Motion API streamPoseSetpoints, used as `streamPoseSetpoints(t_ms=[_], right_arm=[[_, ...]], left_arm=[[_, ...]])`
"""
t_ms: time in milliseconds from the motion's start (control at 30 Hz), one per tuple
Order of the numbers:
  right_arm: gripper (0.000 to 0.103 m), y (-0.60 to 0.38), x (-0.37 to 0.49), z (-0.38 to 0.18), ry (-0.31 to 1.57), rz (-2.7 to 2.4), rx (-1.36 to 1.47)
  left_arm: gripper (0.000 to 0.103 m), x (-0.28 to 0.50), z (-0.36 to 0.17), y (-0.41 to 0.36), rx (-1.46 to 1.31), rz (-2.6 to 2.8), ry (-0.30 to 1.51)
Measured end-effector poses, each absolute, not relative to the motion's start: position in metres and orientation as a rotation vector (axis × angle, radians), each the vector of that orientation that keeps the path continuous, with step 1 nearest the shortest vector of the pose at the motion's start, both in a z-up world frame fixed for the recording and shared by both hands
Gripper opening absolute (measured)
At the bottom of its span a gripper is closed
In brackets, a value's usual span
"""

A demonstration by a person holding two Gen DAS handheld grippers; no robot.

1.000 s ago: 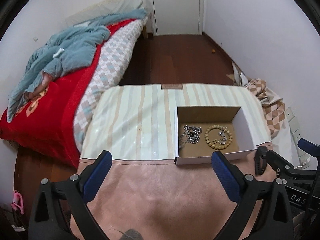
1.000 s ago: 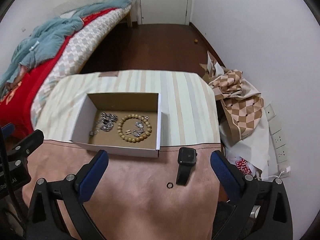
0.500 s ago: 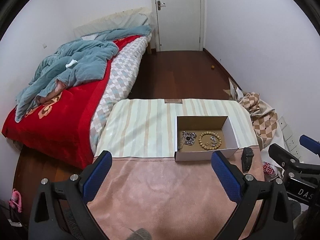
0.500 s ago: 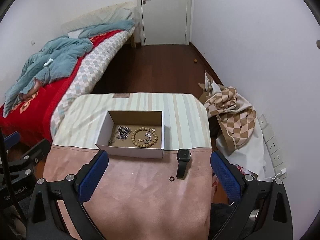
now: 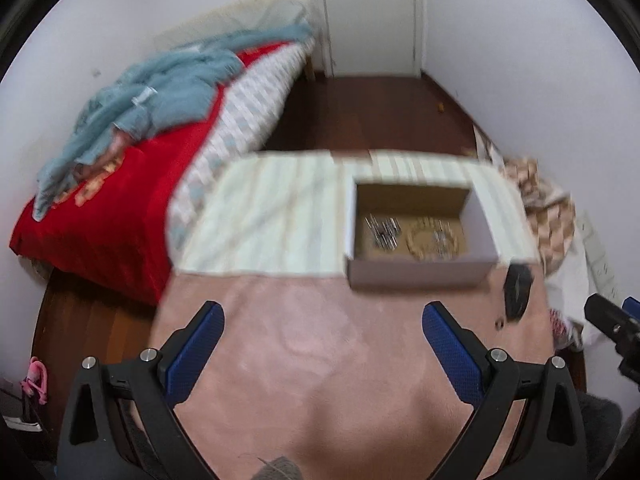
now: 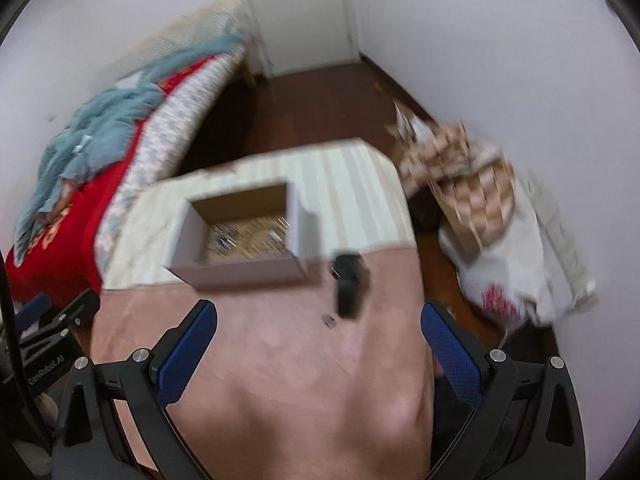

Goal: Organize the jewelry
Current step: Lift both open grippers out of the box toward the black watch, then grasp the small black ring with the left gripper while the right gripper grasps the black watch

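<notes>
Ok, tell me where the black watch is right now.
The black watch lies on the pink cloth, just right of the open cardboard box, with a small ring beside its near end; the left view shows it at the table's right.

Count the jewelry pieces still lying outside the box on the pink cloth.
2: a black watch just right of the box's front corner, and a small ring beside the strap's near end. Blur could hide smaller pieces.

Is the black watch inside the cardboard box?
No, the black watch lies on the pink cloth, outside the open cardboard box and just to its right.
</notes>
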State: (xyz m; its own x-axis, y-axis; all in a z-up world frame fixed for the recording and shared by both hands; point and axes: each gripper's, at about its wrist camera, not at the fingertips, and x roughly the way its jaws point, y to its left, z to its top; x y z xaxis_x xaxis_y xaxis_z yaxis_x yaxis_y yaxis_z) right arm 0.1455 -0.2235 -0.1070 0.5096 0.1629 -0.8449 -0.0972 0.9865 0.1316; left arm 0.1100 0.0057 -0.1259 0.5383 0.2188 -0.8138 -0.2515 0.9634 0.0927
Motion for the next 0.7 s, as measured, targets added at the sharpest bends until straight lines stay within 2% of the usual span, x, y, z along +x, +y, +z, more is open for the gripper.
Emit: streamPoseSetpoints(t_ms=[200, 300, 333, 400, 533, 700], right_arm=[[0.102, -0.264, 0.151, -0.174, 1.115, 0.079, 0.087], [0.085, -0.279, 0.156, -0.197, 1.144, 0.062, 0.088], [0.082, -0.283, 0.159, -0.205, 1.157, 0.055, 0.086], [0.082, -0.291, 0.163, -0.216, 1.168, 0.038, 0.091], [0.082, -0.304, 0.174, -0.227, 1.171, 0.011, 0.101], [0.082, -0.315, 0.188, -0.228, 1.158, -0.001, 0.12]], left_arm=[[0.101, 0.141, -0.193, -0.053, -0.036, 0.122, 1.087], [0.101, 0.155, -0.214, -0.074, -0.031, 0.07, 1.123], [0.101, 0.159, -0.219, -0.08, -0.025, 0.057, 1.129], [0.1, 0.169, -0.23, -0.095, -0.01, 0.022, 1.145], [0.085, 0.182, -0.24, -0.114, 0.004, -0.033, 1.158], [0.085, 0.192, -0.247, -0.133, 0.028, -0.091, 1.163]])
